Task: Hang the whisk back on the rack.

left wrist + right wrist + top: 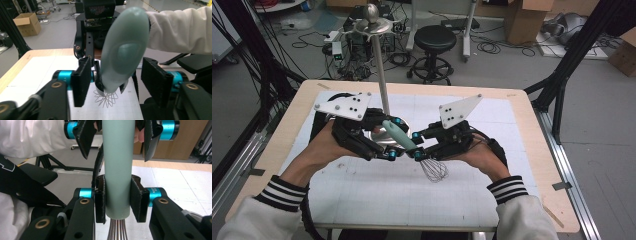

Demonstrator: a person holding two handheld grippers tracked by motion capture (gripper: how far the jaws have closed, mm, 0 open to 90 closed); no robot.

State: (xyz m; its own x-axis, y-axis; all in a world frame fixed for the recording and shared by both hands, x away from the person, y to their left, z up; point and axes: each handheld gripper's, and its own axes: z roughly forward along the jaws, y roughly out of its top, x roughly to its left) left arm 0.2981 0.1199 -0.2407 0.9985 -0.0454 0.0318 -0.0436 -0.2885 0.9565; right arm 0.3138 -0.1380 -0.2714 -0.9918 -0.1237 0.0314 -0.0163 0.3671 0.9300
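1 whisk (pixel 412 147), 2 hand-held grippers, 1 stand (pixel 380 70), 1 stool (pixel 434 39).

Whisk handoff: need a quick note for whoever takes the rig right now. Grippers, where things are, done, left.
Right gripper: shut on the whisk, pads clamped on the pale green handle just above the wires.
Left gripper: open, jaws either side of the handle's rounded end, not touching.
Whisk is held in the air over the white mat, wire head pointing down toward the person. A metal stand rises just behind the grippers.
Done: whisk lifted and held by the right.
Left, likely: close the left on the handle, then release the right.
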